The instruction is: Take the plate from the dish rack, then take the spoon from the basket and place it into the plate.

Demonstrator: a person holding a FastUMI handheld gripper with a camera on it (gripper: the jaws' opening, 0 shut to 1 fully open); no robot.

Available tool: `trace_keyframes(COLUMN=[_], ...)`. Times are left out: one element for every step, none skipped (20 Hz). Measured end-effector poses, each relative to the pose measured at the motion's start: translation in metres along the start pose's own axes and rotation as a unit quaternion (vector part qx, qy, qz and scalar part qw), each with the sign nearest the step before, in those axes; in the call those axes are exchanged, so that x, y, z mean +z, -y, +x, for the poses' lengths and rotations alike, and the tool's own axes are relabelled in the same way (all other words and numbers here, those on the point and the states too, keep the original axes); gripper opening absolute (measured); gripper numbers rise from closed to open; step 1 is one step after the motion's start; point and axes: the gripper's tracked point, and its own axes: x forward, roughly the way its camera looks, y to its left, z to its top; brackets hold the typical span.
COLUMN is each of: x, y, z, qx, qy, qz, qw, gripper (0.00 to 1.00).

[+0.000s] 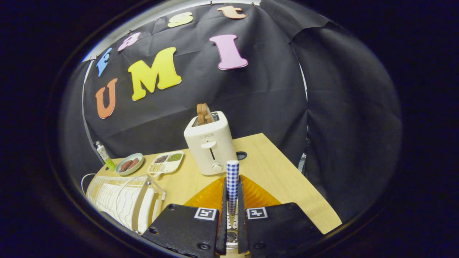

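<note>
Tongs (232, 211) clamped on blue-checked spoon handle (232, 182), held upright above amber ribbed plate (251, 196) on wooden desk (272, 168), apparently poised for lowering; white dish rack (122, 200) alongside.

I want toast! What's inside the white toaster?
Two brown toast slices stick up from the white toaster's near slot. Their lower parts are hidden inside, and the far slot's depth can't be seen. The gripper is shut on a blue-checked spoon handle.

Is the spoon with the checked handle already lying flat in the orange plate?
No: the spoon stands upright, clamped between the tongs, above the orange plate.
</note>
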Motion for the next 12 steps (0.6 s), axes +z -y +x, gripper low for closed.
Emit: trace_keyframes(x=[0.009, 0.016, 0.023, 0.031, 0.04, 0.048, 0.056, 0.061, 0.068, 0.072, 0.075, 0.076], y=[-0.002, -0.006, -0.009, -0.009, -0.011, -0.016, -0.022, -0.027, -0.033, -0.04, -0.048, -0.057], z=[-0.007, -0.017, -0.026, -0.035, -0.047, -0.062, -0.076, -0.09, -0.105, -0.119, -0.135, -0.153], qx=[0.0, 0.001, -0.002, -0.011, -0.018, -0.02, -0.021, -0.022, -0.025, -0.026, -0.025, -0.021], qy=[0.016, 0.026, 0.038, 0.053, 0.068, 0.081, 0.092, 0.103, 0.116, 0.125, 0.132, 0.139], qz=[0.001, 0.002, -0.005, -0.014, -0.024, -0.033, -0.04, -0.048, -0.056, -0.063, -0.065, -0.065], qw=[1.0, 1.0, 0.999, 0.998, 0.997, 0.996, 0.995, 0.993, 0.991, 0.99, 0.989, 0.988], gripper=[0.17, 0.17, 0.17, 0.17, 0.17, 0.17, 0.17, 0.17, 0.17, 0.17, 0.17, 0.17])
